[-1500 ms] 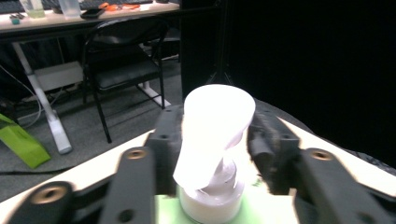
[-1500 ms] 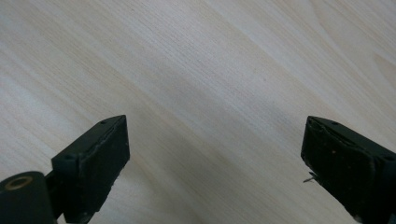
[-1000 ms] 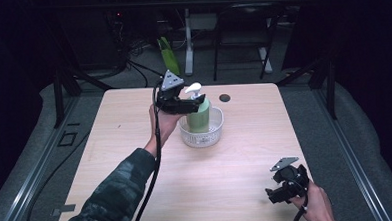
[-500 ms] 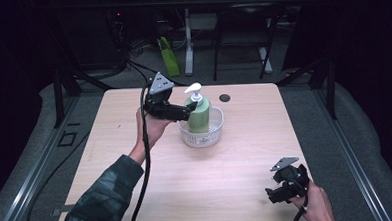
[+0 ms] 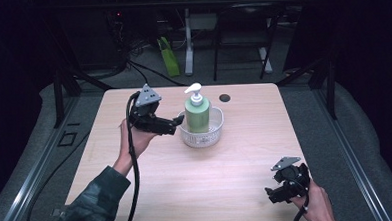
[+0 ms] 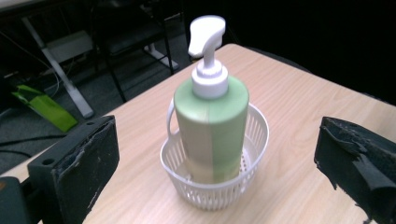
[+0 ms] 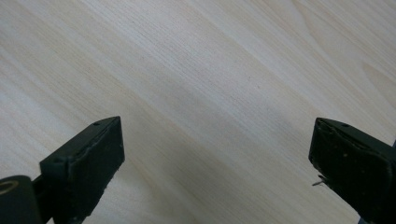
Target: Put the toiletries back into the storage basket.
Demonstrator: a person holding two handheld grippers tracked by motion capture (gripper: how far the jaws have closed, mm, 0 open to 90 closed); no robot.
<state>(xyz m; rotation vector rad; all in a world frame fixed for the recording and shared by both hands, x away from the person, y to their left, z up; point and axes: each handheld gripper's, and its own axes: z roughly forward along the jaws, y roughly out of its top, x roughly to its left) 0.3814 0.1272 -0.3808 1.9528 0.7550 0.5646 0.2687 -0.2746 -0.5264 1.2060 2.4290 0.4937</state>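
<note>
A green pump bottle point(image 5: 198, 116) with a white dispenser head stands upright in a small white slotted basket point(image 5: 214, 131) near the table's middle back. In the left gripper view the bottle point(image 6: 212, 128) and basket point(image 6: 254, 142) sit straight ahead, apart from the jaws. My left gripper point(image 5: 176, 124) hovers just left of the basket, pointing at it; its jaws have just been opening and stand wide with nothing between them. My right gripper point(image 5: 273, 194) rests low at the front right corner, open over bare wood point(image 7: 210, 93).
The light wooden table point(image 5: 246, 158) has a dark round grommet hole point(image 5: 225, 97) behind the basket. A black cable point(image 5: 133, 183) trails from the left gripper along the person's sleeve. Desk legs and a green object point(image 5: 168, 56) stand on the floor beyond the table.
My left gripper has let go of the bottle and drawn back to the left, away from the basket. The bottle stays upright in the basket. The right gripper has not moved.
</note>
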